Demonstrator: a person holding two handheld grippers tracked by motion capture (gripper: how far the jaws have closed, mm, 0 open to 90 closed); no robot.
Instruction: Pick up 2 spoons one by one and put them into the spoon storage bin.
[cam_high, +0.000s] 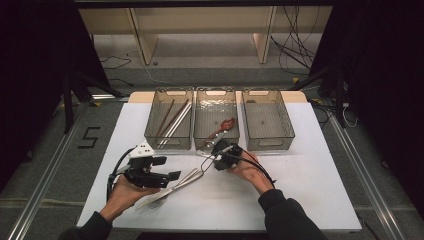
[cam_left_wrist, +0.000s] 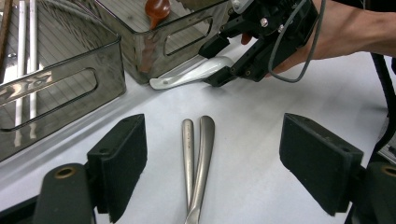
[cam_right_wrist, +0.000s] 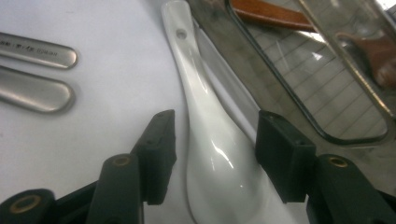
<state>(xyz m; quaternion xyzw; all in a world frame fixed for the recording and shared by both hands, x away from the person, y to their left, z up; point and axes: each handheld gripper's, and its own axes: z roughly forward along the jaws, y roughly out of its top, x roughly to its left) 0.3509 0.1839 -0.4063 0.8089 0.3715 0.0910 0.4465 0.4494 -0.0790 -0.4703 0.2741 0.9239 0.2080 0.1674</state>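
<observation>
Right hand-held gripper (cam_right_wrist: 212, 158) straddles a white spoon (cam_right_wrist: 205, 135) on the white surface (cam_high: 310, 180), jaws apart and not yet pressing, just beside the middle bin (cam_high: 216, 120). Left hand-held gripper (cam_left_wrist: 212, 163) hovers wide open over two metal handles (cam_left_wrist: 198, 163), their stamped lettering too blurred to read.

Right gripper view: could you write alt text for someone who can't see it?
A white ceramic spoon lies on a white table between the tool's two open black jaws, beside a clear bin. Two metal handles lie at the left.
</observation>
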